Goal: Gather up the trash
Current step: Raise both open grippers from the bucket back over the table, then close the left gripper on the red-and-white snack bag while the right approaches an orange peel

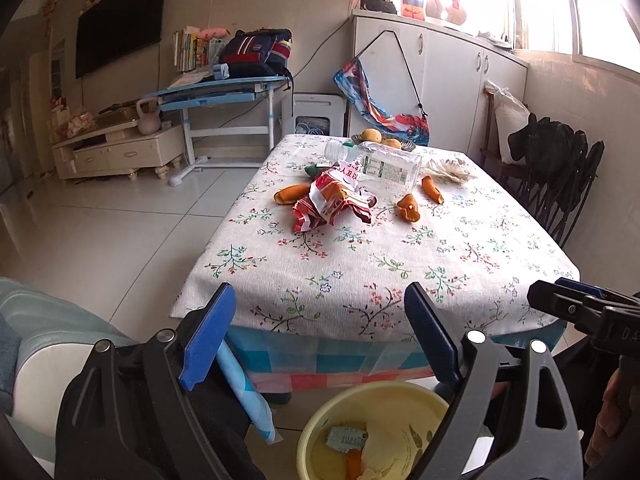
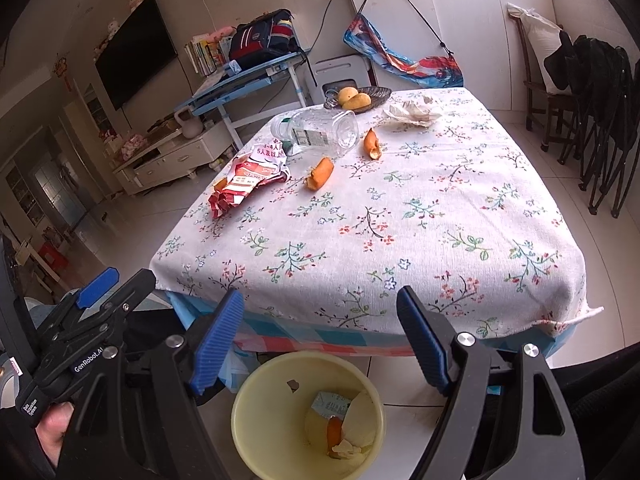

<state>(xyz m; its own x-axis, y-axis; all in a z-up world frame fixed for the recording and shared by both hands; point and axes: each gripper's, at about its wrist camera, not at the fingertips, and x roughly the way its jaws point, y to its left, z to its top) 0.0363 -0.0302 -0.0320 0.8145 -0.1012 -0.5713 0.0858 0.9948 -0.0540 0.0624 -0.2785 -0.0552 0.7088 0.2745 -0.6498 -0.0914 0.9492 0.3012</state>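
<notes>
Below the table's near edge, the yellow bin [image 2: 308, 416] holds peel and scraps; both grippers' fingers [image 2: 218, 340] spread wide, empty.

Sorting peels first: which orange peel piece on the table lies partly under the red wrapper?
The leftmost orange peel piece, tucked against the crumpled red wrapper; the others lie clear.

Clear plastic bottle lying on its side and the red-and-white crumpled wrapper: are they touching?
Cannot tell. In both wrist views the wrapper overlaps the clear plastic bottle near its neck, but neither shows contact or a gap plainly.
</notes>
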